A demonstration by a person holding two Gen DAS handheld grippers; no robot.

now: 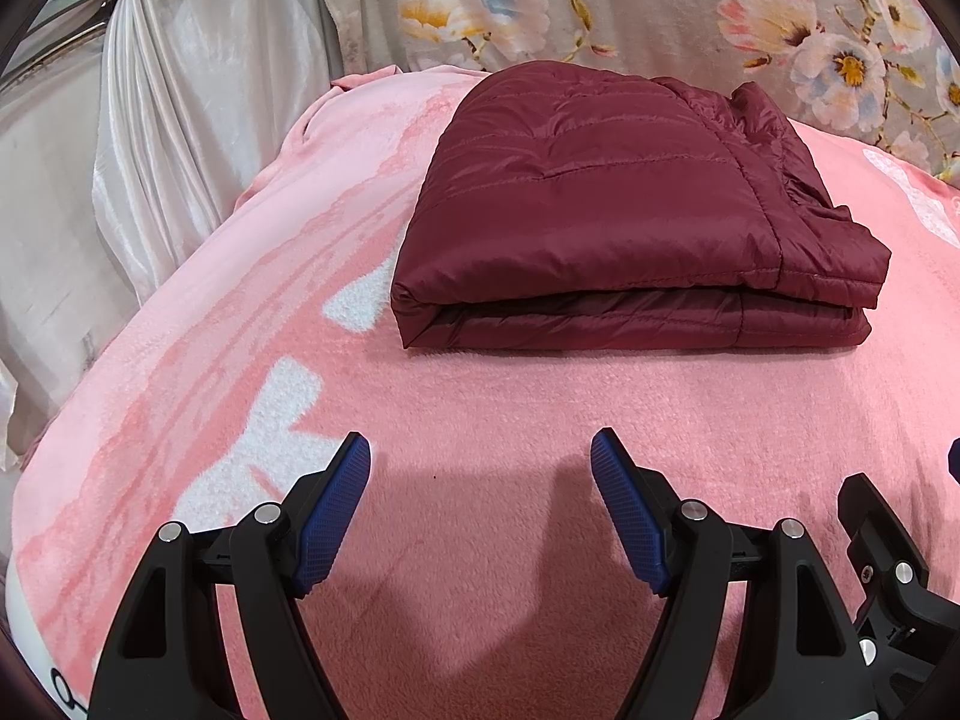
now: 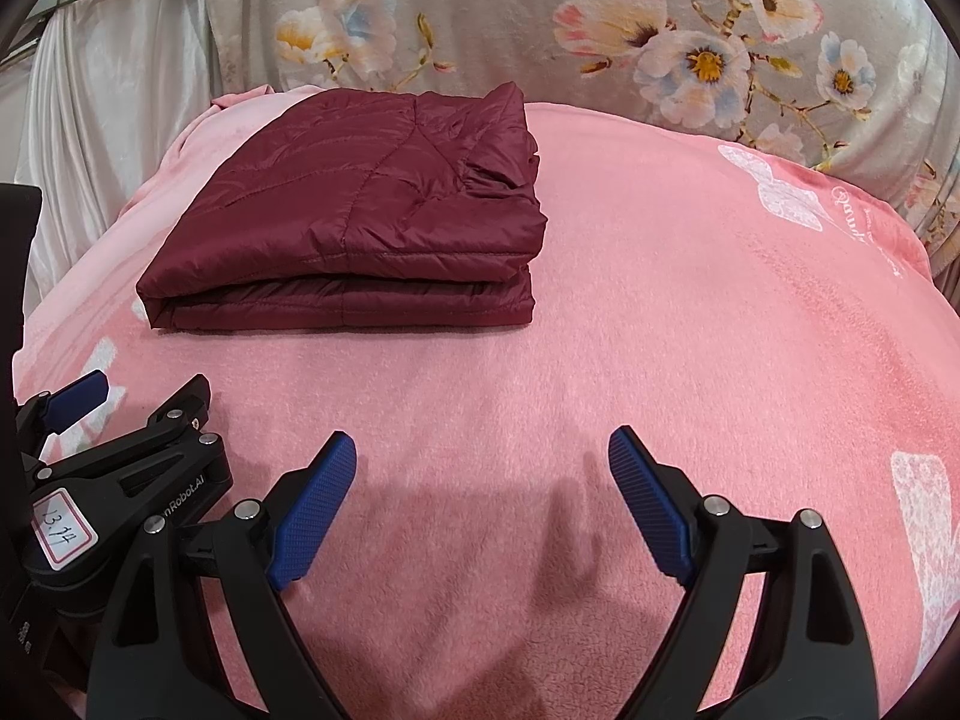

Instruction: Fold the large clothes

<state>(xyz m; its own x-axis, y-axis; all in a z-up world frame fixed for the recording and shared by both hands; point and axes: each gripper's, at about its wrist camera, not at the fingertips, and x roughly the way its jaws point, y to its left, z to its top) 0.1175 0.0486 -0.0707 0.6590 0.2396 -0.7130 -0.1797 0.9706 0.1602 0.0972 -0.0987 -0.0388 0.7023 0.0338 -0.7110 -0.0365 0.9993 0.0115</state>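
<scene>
On one pink blanket (image 1: 480, 420) — one folded maroon jacket (image 1: 612, 210), two grippers (image 1: 480, 462) (image 2: 483, 462), jaws wide, empty.

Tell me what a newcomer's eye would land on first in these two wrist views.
First the dark red quilted jacket, folded into a neat layered bundle toward the far side of the pink fleece blanket. Next the left gripper and right gripper, close to the cameras, both open with blue pads apart over bare blanket, holding nothing. Behind it all hangs a grey flowered cloth.
</scene>
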